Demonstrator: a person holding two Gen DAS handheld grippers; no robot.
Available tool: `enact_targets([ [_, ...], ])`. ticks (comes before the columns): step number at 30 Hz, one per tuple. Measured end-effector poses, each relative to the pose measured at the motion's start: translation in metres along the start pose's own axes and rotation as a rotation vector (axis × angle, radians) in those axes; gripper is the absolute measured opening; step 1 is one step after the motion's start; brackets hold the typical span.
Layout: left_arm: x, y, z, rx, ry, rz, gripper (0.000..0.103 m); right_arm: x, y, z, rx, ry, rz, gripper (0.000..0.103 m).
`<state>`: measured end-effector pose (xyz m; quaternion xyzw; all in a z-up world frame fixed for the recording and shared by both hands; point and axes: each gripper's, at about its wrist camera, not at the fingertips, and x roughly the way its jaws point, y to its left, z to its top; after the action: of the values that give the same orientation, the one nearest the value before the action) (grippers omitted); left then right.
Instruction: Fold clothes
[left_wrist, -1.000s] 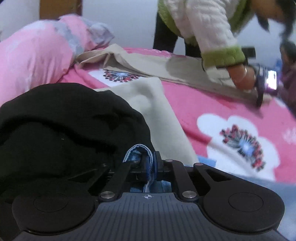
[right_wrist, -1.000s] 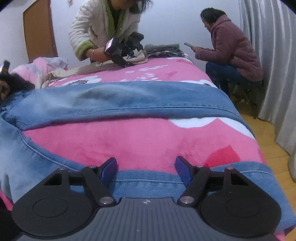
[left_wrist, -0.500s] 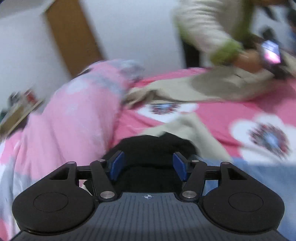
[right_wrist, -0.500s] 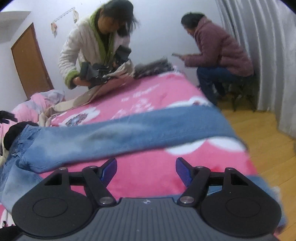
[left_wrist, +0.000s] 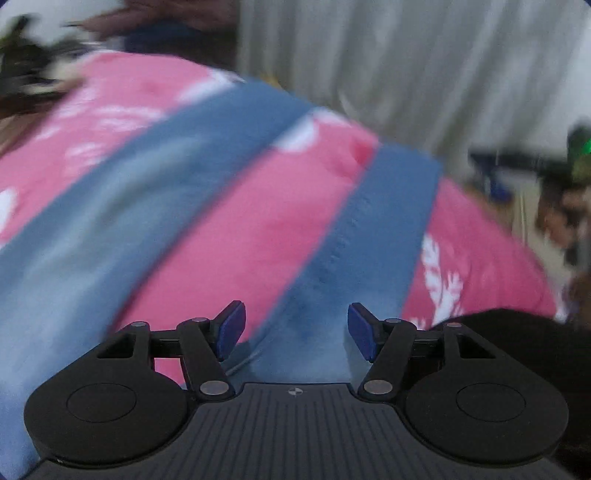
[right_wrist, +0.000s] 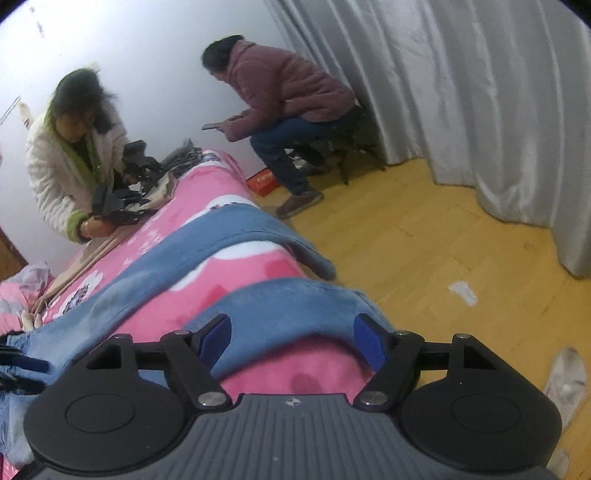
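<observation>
Both grippers swung round. Left gripper (left_wrist: 296, 331) let go of the jeans (left_wrist: 364, 236), jaws just opened, empty. Right gripper (right_wrist: 291, 341) is wide, empty. Jeans lie across the bed's (right_wrist: 258, 273) end, legs hanging over its edge.

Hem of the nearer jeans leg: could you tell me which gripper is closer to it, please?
Right. The right gripper hovers open just over the hem at the edge of the bed. The left gripper, jaws just opening with nothing gripped, is farther up that leg.
</observation>
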<state>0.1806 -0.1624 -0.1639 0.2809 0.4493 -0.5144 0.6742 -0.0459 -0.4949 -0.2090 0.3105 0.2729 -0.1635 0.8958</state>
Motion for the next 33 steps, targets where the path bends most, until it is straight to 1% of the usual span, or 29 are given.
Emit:
enact_targets([
  [1, 0.013, -0.008, 0.005, 0.031, 0.043, 0.009, 0.060, -0.002, -0.005, -0.004, 0.016, 0.005, 0.010, 0.076],
  [2, 0.019, -0.010, 0.006, 0.046, 0.070, 0.031, 0.057, -0.004, -0.008, -0.007, 0.024, 0.010, 0.020, 0.076],
  [3, 0.025, -0.012, 0.007, 0.055, 0.091, 0.049, 0.036, -0.005, -0.009, -0.010, 0.029, 0.014, 0.029, 0.076],
  [4, 0.022, -0.013, 0.004, 0.032, 0.082, 0.050, 0.000, -0.005, -0.010, -0.012, 0.028, 0.019, 0.042, 0.077],
  [5, 0.014, -0.010, 0.003, 0.007, 0.066, 0.052, 0.000, -0.004, -0.010, -0.014, 0.020, 0.025, 0.055, 0.077],
  [7, -0.010, -0.019, 0.002, 0.027, 0.017, 0.044, 0.000, -0.002, -0.009, -0.015, 0.008, 0.041, 0.068, 0.077],
  [8, -0.020, -0.025, 0.001, 0.027, 0.015, 0.025, 0.000, -0.002, -0.009, -0.015, 0.007, 0.047, 0.080, 0.077],
  [10, -0.040, -0.037, -0.002, 0.026, 0.010, -0.014, 0.000, -0.002, -0.005, -0.014, 0.008, 0.062, 0.147, 0.077],
  [12, -0.050, -0.054, -0.003, 0.027, 0.011, -0.033, 0.000, -0.002, 0.006, -0.011, -0.028, 0.097, 0.245, 0.078],
  [14, -0.061, -0.068, -0.006, 0.036, -0.013, -0.025, 0.000, -0.003, 0.027, -0.010, -0.146, 0.174, 0.366, 0.078],
  [15, -0.068, -0.074, -0.007, 0.039, -0.038, -0.013, 0.000, -0.006, 0.039, -0.010, -0.224, 0.195, 0.416, 0.078],
  [17, -0.076, -0.080, -0.011, 0.027, -0.071, -0.005, 0.000, -0.015, 0.066, -0.010, -0.396, 0.197, 0.488, 0.078],
  [19, -0.082, -0.080, -0.012, 0.002, -0.089, -0.007, 0.000, -0.022, 0.091, -0.011, -0.580, 0.156, 0.506, 0.083],
  [21, -0.087, -0.075, -0.009, -0.021, -0.106, -0.024, 0.000, -0.021, 0.113, -0.013, -0.772, 0.116, 0.519, 0.084],
  [22, -0.093, -0.074, -0.008, -0.033, -0.117, -0.033, 0.000, -0.018, 0.124, -0.013, -0.864, 0.109, 0.521, 0.082],
  [24, -0.105, -0.071, -0.007, -0.049, -0.130, -0.055, 0.000, -0.015, 0.144, -0.008, -0.979, 0.116, 0.535, 0.076],
  [27, -0.125, -0.063, -0.007, -0.079, -0.171, -0.053, 0.000, -0.024, 0.157, 0.003, -1.039, 0.114, 0.590, 0.077],
  [29, -0.128, -0.043, -0.001, -0.103, -0.209, 0.002, 0.000, -0.027, 0.160, 0.008, -1.048, 0.109, 0.604, 0.078],
  [31, -0.120, -0.009, 0.014, -0.118, -0.245, 0.057, 0.000, -0.019, 0.160, 0.011, -1.025, 0.084, 0.568, 0.078],
  [33, -0.099, 0.033, 0.034, -0.130, -0.266, 0.091, 0.000, -0.004, 0.159, 0.015, -0.982, 0.068, 0.503, 0.078],
])
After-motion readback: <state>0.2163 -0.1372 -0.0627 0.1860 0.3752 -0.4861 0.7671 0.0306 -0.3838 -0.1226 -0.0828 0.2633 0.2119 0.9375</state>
